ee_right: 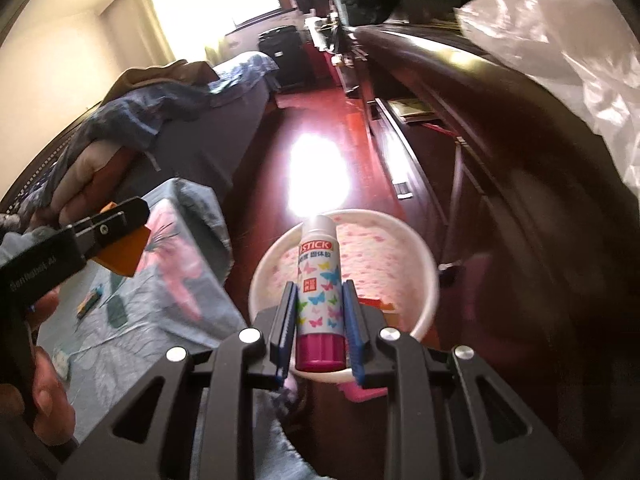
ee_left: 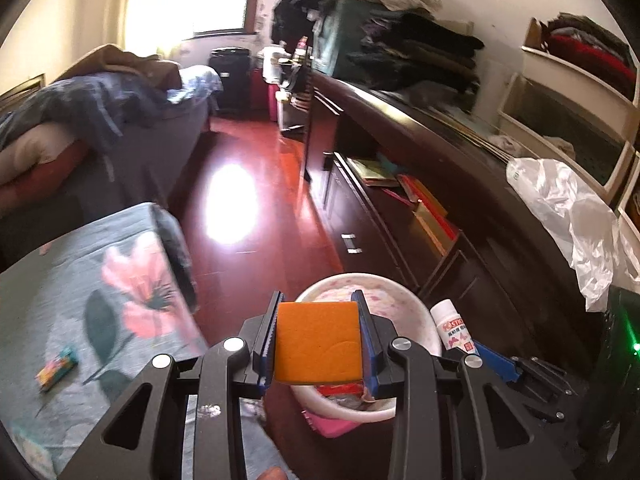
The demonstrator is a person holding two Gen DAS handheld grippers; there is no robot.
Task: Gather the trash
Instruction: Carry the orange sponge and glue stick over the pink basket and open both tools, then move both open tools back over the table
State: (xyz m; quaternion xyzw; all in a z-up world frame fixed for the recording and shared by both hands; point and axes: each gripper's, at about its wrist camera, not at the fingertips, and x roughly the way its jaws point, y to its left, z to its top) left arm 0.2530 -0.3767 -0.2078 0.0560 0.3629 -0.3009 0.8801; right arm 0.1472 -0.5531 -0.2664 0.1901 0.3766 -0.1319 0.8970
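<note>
Both tongs loaded over the bin

The left tongs (ee_left: 318, 344) pinch an orange pad (ee_left: 318, 344); the right tongs (ee_right: 318, 332) pinch a glue stick (ee_right: 320, 292). Both hang above the white bin (ee_right: 424, 276) on the red floor (ee_left: 248, 160), right of the flowered bed (ee_left: 60, 292).

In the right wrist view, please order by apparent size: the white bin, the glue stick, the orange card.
1. White bin, largest.
2. Glue stick; it is nearer the camera, so it looks bigger than it really is.
3. Orange card, smallest and partly hidden.
</note>
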